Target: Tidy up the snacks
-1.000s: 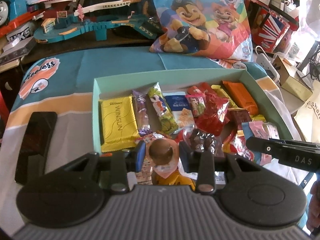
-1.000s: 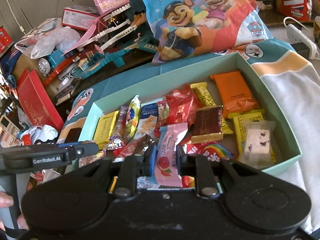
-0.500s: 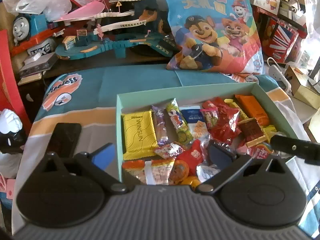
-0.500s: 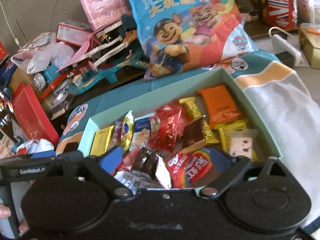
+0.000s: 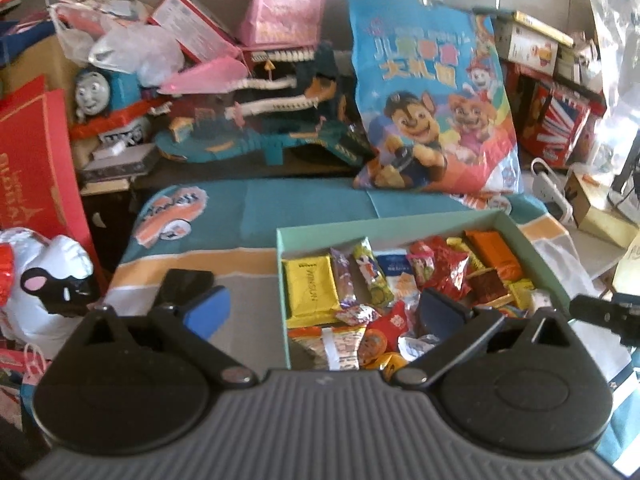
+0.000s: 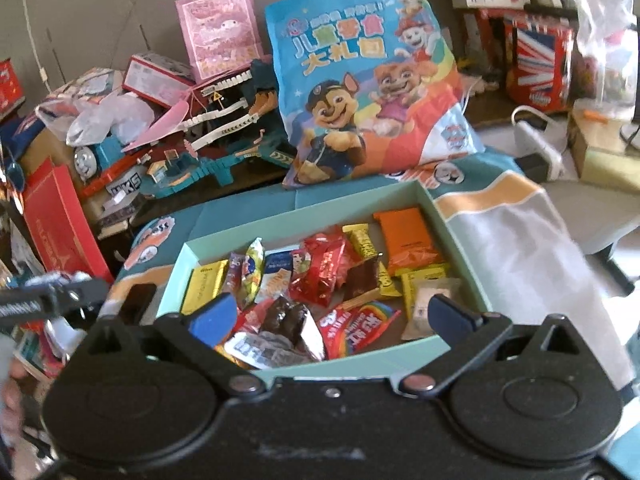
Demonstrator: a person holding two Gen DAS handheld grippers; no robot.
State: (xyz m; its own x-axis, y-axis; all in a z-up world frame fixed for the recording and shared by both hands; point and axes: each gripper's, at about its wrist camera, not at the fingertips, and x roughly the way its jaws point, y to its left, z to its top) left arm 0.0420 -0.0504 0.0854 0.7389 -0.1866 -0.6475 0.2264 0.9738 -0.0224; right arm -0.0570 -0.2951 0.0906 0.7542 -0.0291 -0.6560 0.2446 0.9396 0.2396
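The left hand-held gripper (image 5: 324,312) is hanging above the near left corner of a mint-green box (image 5: 282,276), its jaws spread wide with nothing between them. The right hand-held gripper (image 6: 332,316) is hovering over the box's near edge — its jaws have just been opening too, and are standing fully apart, empty. Its black tip is poking in at the right edge of the left wrist view, and the left one, lettered in white too blurred to read, is showing at the left of the right wrist view.

The snacks (image 6: 320,276) are lying loose inside the box, which is sitting on a table under a teal, orange and grey cloth (image 5: 312,208). A yellow packet (image 5: 310,292) at the left end is reading "WINSUN"; an orange packet (image 6: 408,240) is lying at the far right, a rainbow-striped red packet (image 6: 360,324) near the front. A dark phone (image 5: 182,284) is lying flat on the cloth left of the box.

Behind, a big blue cartoon-puppy bag (image 6: 360,92) with yellow Chinese lettering is standing upright — beside it a teal toy track (image 5: 256,136), a blue toy train (image 5: 100,88) with a face, and a pink gift bag (image 6: 220,36).
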